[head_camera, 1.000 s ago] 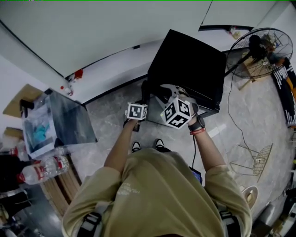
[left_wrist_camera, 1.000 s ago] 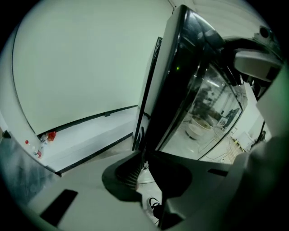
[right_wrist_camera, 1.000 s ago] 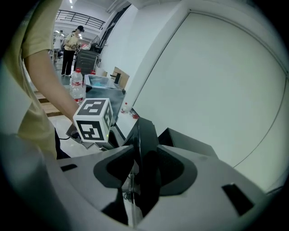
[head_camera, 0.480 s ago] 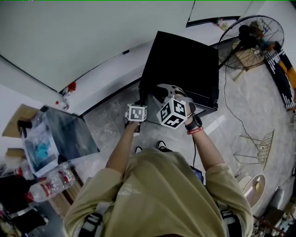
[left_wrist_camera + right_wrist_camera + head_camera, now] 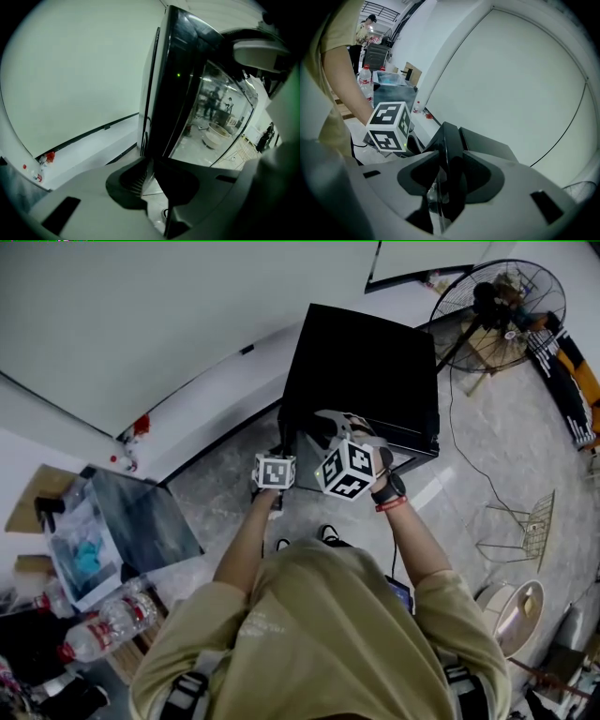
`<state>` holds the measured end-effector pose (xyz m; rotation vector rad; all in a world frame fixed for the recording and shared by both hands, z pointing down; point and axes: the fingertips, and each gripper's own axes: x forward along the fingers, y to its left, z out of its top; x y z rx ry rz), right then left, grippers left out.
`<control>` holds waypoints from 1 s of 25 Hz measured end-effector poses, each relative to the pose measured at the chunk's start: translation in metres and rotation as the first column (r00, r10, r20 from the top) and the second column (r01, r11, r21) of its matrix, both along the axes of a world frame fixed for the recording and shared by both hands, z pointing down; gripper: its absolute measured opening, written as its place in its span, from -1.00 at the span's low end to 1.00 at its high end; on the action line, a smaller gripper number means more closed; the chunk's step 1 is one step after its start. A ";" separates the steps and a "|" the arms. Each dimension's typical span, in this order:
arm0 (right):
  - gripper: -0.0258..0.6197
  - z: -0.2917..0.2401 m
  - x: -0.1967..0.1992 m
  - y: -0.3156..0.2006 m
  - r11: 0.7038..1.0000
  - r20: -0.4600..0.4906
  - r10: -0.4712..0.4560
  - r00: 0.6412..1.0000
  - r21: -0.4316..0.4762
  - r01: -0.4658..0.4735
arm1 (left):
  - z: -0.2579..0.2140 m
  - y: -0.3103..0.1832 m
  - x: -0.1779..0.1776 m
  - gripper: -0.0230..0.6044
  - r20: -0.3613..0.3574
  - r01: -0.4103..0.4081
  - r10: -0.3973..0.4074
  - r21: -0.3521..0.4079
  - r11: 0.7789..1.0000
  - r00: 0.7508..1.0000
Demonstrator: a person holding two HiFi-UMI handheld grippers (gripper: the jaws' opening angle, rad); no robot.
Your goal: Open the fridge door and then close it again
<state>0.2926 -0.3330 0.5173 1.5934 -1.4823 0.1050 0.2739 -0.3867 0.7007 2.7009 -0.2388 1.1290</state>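
Note:
The small black fridge (image 5: 366, 371) stands on the floor against the white wall. Its glass door (image 5: 206, 108) reflects the room. My left gripper (image 5: 278, 451) is at the door's front left corner. In the left gripper view the door's black edge runs down into the narrow gap of that gripper (image 5: 151, 180), whose jaws are closed on it. My right gripper (image 5: 330, 423) reaches over the fridge's front. In the right gripper view the thick black door edge (image 5: 450, 140) sits clamped in the right gripper (image 5: 445, 183). The left gripper's marker cube (image 5: 389, 126) shows beside it.
A standing fan (image 5: 497, 306) is at the fridge's right, with a cable on the floor. A wire rack (image 5: 530, 531) lies at the right. A glass-topped box (image 5: 141, 521) and water bottles (image 5: 103, 624) are at the left. A person (image 5: 365, 28) stands far off.
The head view has swung, so the fridge sits a little left and higher in the picture. Both grippers stay at the fridge's front, the left one shifted slightly sideways.

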 end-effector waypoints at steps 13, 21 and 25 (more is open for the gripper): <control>-0.44 -0.030 -0.003 0.007 0.969 0.183 0.109 0.977 0.199 -0.145 | -0.069 -0.006 -0.016 -0.74 -0.163 -0.031 0.034 0.020 0.999 0.986; -0.63 -0.065 0.007 0.030 0.819 0.427 0.258 0.867 0.379 -0.430 | -0.158 -0.015 -0.031 -0.79 -0.381 0.059 -0.031 0.062 0.996 0.924; -0.67 -0.076 0.003 0.035 0.789 0.463 0.254 0.849 0.409 -0.459 | -0.190 -0.015 -0.042 -0.82 -0.448 0.096 -0.052 0.078 0.992 0.893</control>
